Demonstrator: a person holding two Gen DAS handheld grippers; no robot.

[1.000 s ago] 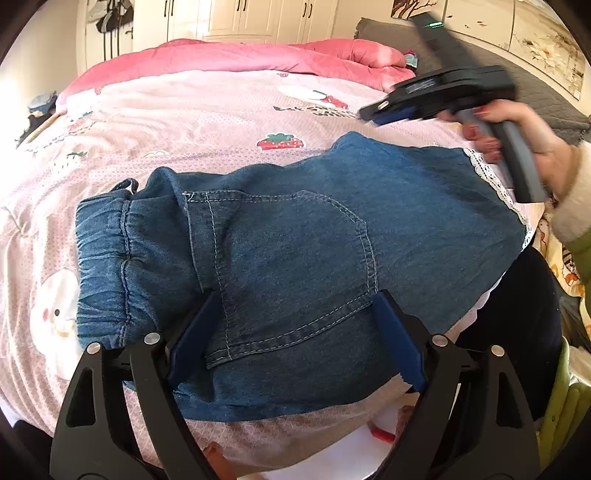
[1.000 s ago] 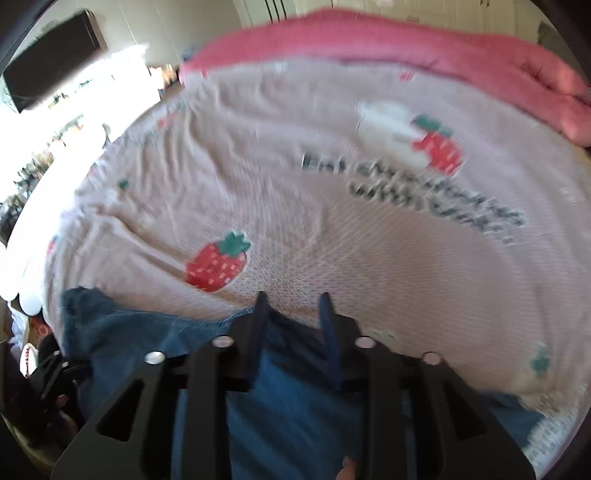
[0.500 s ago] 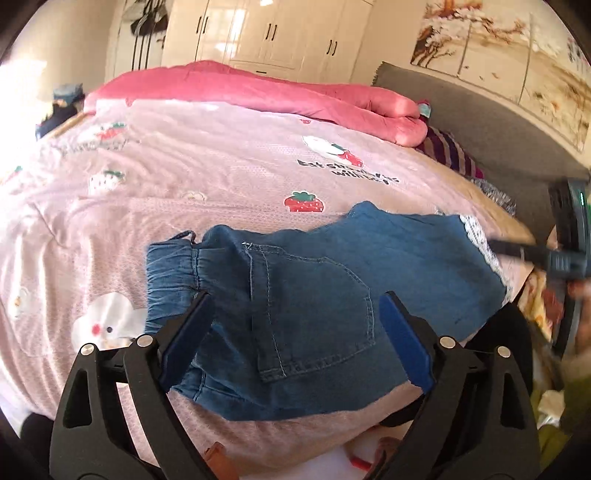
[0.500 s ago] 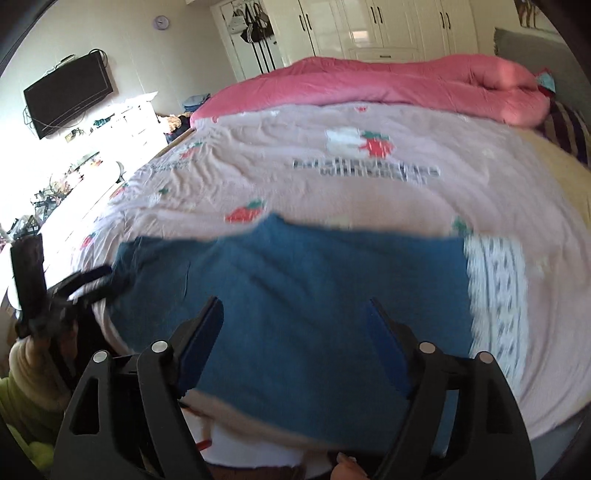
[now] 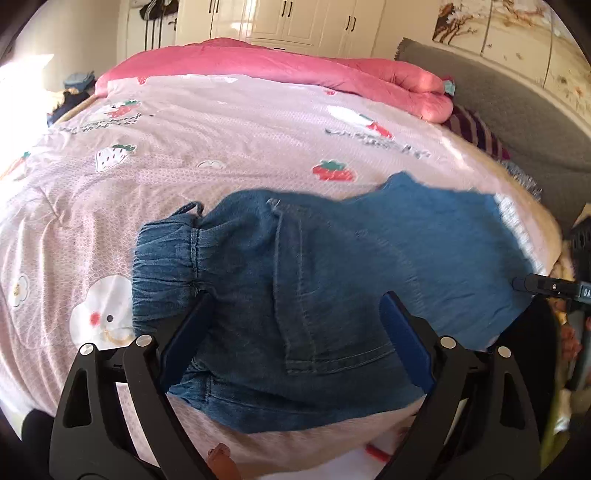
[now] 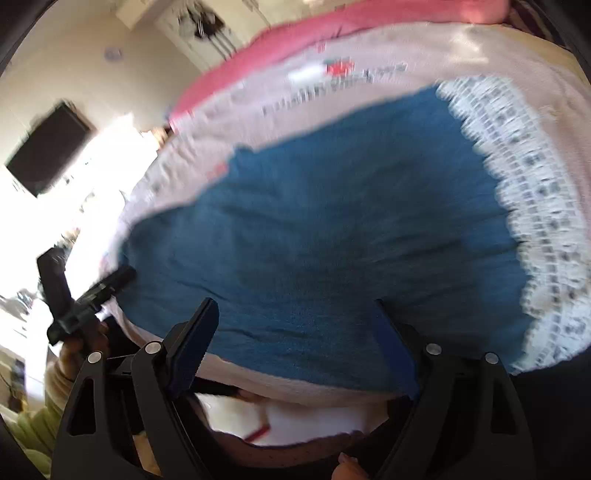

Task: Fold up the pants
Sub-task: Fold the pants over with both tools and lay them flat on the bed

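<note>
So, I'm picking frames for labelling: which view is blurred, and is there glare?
Right wrist view: motion-blurred, the pants and lace hem smeared, window glare at left. Left wrist view: sharp on the pants, slight glare upper left.

A lived-in home bedroom, seen across the bed.

A bed takes up most of the room under a pale pink strawberry-print sheet (image 5: pixel 229 125), with a rolled pink quilt (image 5: pixel 295 70) along its far side and a grey padded headboard (image 5: pixel 517 118) at the right. Cream wardrobe doors (image 5: pixel 295 18) line the far wall, clothes hanging (image 5: pixel 151 22) beside them (left of the doors), and a flat television (image 6: pixel 48 147) is on the left wall.
</note>
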